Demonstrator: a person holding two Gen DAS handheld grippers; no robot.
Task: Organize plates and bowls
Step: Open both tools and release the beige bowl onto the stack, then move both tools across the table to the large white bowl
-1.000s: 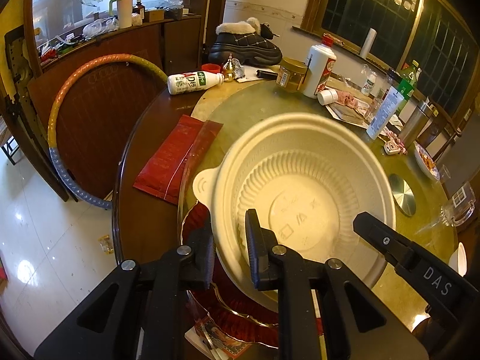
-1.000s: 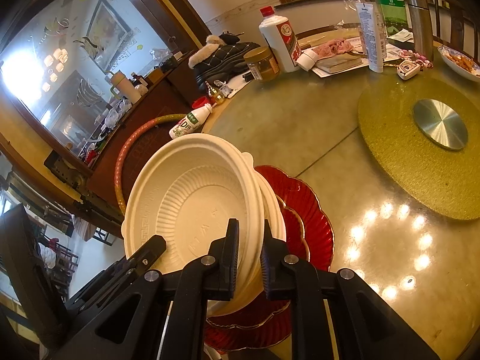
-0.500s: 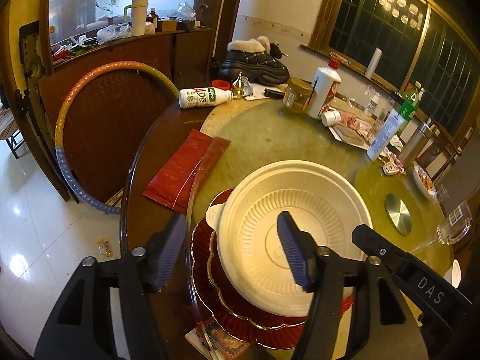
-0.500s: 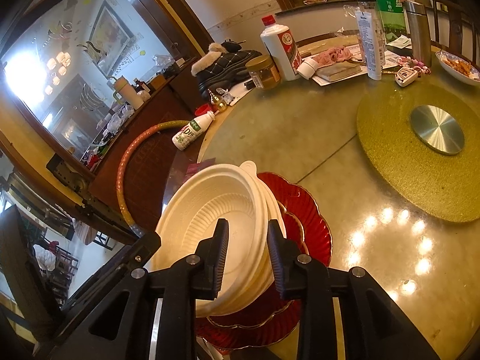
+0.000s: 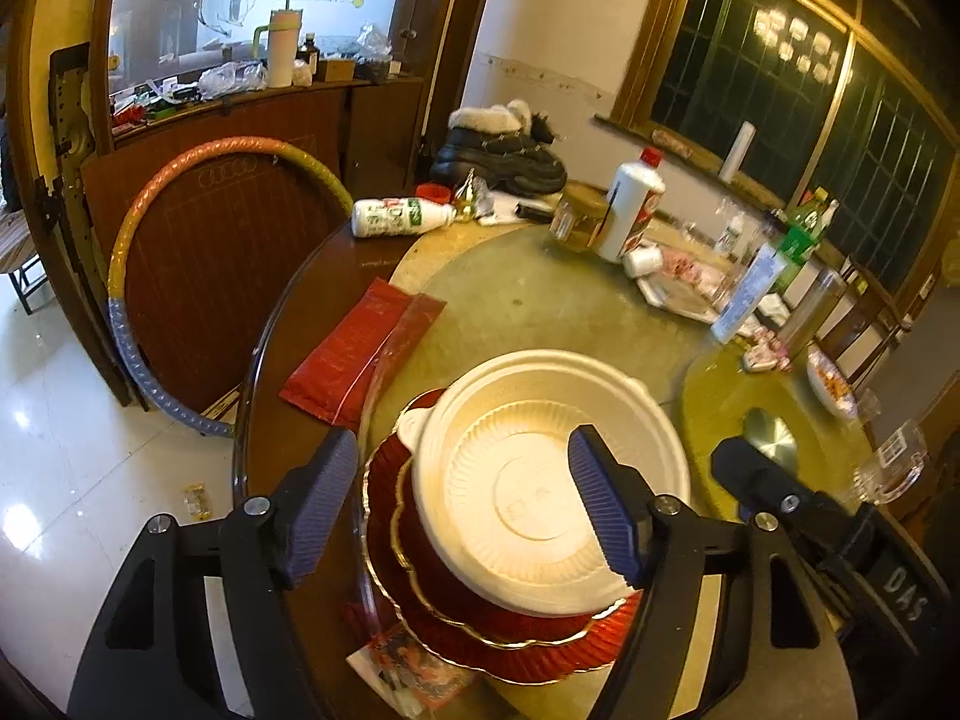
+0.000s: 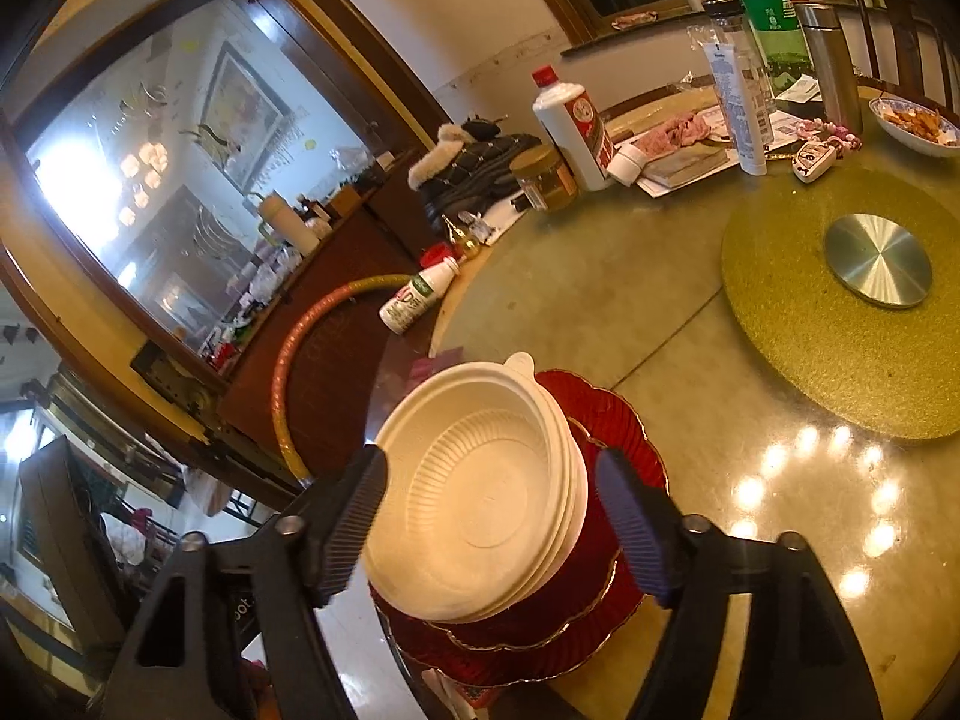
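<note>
A stack of white disposable bowls rests on red gold-rimmed plates at the near edge of the round table. My left gripper hovers above the stack's near side. Its jaws are opening, and the blue pads stand clear of the bowls. My right gripper hangs over the same stack from the other side. Its jaws are opening too, and its pads touch nothing. The right gripper's black body shows at the right of the left wrist view.
A red packet lies left of the plates. A milk bottle, a white liquor bottle, a jar and boots crowd the far side. A gold turntable mat lies to the right. A hoop leans beyond the table.
Both grippers let go of the top bowl's rim, spread wide and drew back and up. The bowl now sits on the stack over the red plates.
</note>
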